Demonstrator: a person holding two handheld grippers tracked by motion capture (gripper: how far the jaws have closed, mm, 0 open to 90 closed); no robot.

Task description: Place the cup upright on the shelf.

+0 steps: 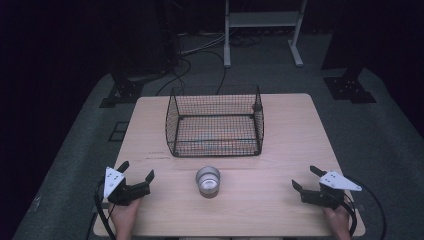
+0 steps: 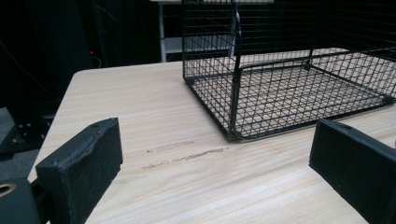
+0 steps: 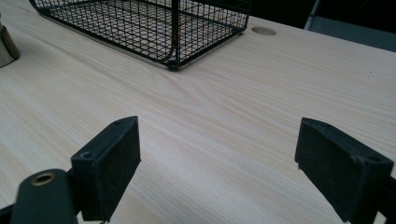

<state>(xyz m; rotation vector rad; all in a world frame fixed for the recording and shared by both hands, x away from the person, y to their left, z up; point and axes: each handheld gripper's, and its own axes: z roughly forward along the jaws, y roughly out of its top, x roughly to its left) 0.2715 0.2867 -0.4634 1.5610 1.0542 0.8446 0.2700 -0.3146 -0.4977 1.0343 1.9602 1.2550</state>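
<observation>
A black wire basket (image 1: 215, 122) stands at the middle back of the wooden table (image 1: 290, 135), with its near side low. In front of it, close to the table's front edge, sits a small metal cup (image 1: 208, 181). My left gripper (image 1: 136, 171) rests at the front left, open and holding nothing. At the front right my right gripper (image 1: 306, 178) is open too, with bare wood between its pads. The left gripper view has the basket (image 2: 289, 79) ahead and to the right. Ahead and to the left in the right gripper view stands the basket (image 3: 154, 23), with the cup's edge (image 3: 5, 46) at far left.
A white metal stand (image 1: 262, 25) and loose cables lie on the dark floor behind the table. Black equipment feet sit at both back corners. A round cable hole (image 3: 263, 31) is cut in the tabletop near the basket.
</observation>
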